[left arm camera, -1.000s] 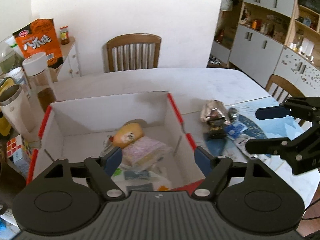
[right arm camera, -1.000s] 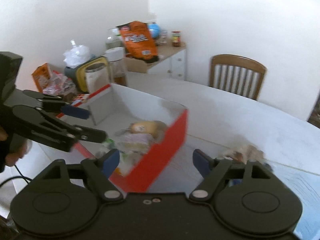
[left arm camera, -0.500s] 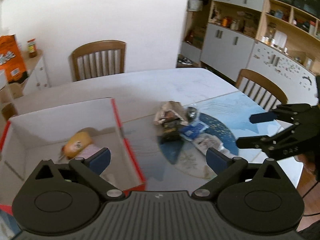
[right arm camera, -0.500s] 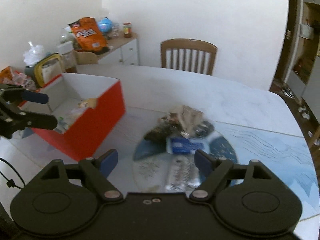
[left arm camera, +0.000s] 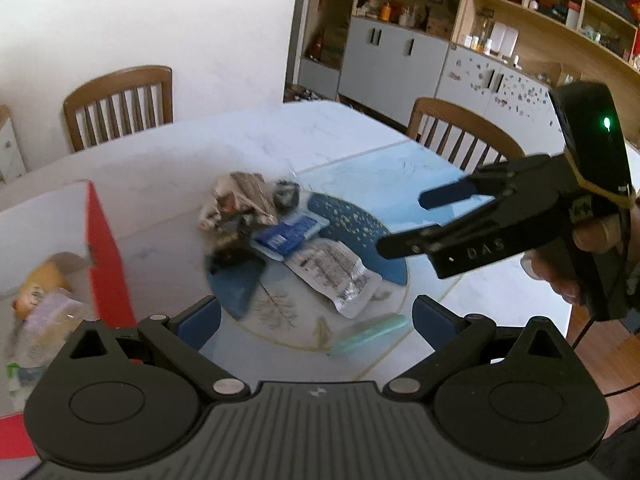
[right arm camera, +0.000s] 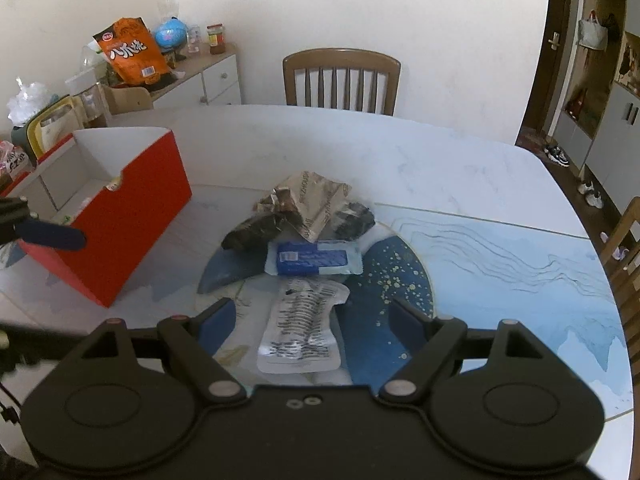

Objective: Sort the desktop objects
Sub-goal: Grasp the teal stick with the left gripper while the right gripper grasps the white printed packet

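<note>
Left wrist view: the left gripper (left arm camera: 316, 316) has its jaws wide and empty above the bench (left arm camera: 248, 140). At frame centre lies a blurred pile of wrappers (left arm camera: 240, 204), a blue packet (left arm camera: 290, 234) and a white sachet (left arm camera: 332, 272). The right gripper (left arm camera: 404, 220), jaws parted, reaches in from the right. The red box (left arm camera: 108, 256) at lower left holds a yellow packet (left arm camera: 38, 288).

Right wrist view: the right gripper's wide jaws flank the white sachet (right arm camera: 302, 328); the red box (right arm camera: 132, 216) is at left. An orange snack bag (right arm camera: 130, 54) at upper left shows only here.
</note>
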{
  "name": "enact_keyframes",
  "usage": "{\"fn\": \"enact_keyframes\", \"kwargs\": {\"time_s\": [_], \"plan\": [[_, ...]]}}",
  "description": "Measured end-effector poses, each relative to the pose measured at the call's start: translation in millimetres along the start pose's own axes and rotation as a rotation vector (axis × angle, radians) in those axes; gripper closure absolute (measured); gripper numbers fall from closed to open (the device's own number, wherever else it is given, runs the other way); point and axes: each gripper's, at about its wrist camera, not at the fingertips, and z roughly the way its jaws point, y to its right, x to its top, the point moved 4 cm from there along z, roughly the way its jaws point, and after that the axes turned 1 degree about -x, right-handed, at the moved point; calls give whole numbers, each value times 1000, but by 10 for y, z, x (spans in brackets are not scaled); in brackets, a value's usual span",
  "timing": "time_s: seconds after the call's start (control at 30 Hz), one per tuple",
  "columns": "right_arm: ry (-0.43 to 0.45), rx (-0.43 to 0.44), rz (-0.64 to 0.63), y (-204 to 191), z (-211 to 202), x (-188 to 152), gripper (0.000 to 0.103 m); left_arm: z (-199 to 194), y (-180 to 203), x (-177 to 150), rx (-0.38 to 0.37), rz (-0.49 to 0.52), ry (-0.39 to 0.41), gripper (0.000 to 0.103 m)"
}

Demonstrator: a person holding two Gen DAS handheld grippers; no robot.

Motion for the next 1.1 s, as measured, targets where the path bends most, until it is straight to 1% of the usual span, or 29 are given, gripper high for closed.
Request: {"fn": "enact_keyframes", "kwargs": {"time_s": [0.17,0.33,0.53,0.67,0.8,0.93,1.1], "plan": [[-23,25,-16,28,160,-25,19,277,88,-90,-20,2,-43,1],[-51,47,-32,37,319,-59,19,495,198,-199,-3,16,-63,1],[-88,63,-59,83,536,-69,19,707,332,-286,32,-29,-57,1],[-110,85,-66,104,655,-68,19,811,482,-335,47,-33,-61,1],[-126,108,-91,110,736,-56,19,914,562,-360,71,-91,-72,1],[-142,129,-112,121,798,-49,19,1002,654,-366,139,-118,-77,1],[-171,155,-149,97,864,-80,19,1074,737,-375,273,-156,-76,1]]}}
